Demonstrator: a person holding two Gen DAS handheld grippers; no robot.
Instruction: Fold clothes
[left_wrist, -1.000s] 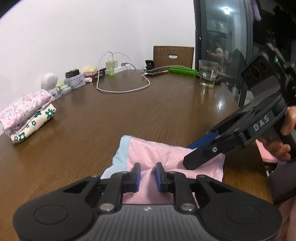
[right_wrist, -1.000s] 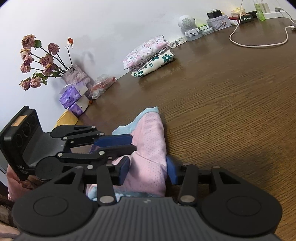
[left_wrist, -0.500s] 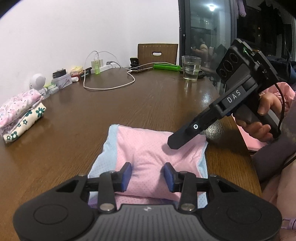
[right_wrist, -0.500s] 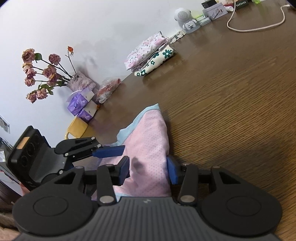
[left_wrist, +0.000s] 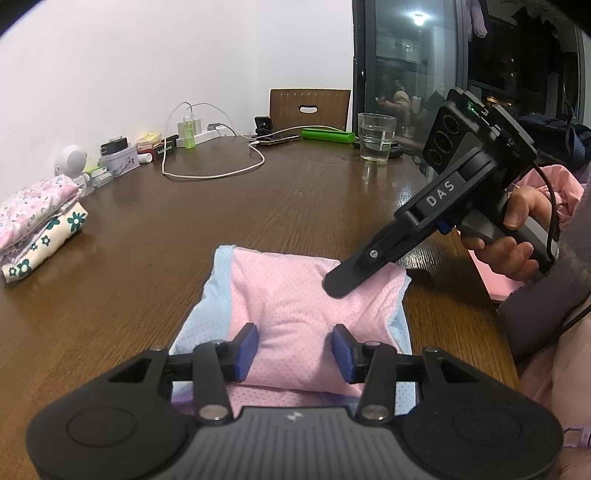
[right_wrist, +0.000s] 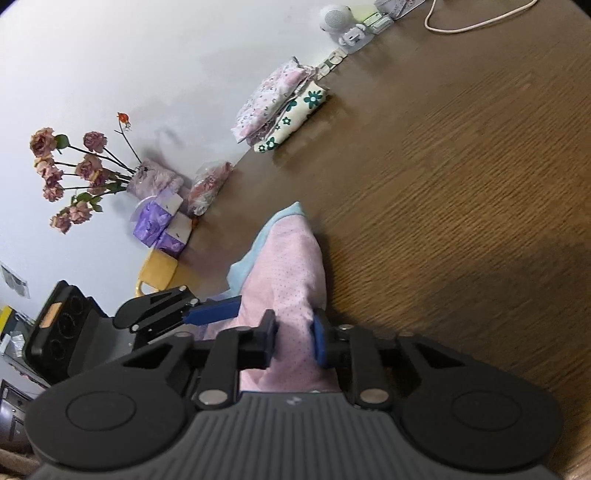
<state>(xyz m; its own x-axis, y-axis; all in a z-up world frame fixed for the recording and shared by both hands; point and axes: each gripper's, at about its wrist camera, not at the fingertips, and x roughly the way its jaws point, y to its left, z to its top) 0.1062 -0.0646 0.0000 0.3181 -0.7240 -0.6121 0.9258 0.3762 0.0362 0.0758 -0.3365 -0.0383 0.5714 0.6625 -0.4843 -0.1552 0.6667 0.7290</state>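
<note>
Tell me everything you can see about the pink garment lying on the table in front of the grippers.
The pink garment is a folded, puffy bundle of soft fabric with small dark dots and pale blue edging along both sides. It lies on the brown wooden table near its front edge. The left gripper is open, its blue pads either side of a raised fold. The right gripper sits over the garment's other end, pads close against a ridge of cloth; whether it pinches is unclear.

Left wrist view: folded garment (left_wrist: 295, 306) at lower centre on the table (left_wrist: 258, 206); stacked folded clothes (left_wrist: 40, 218) at left edge; glass (left_wrist: 376, 137) upper right; charging cable (left_wrist: 218, 168) upper centre.
</note>
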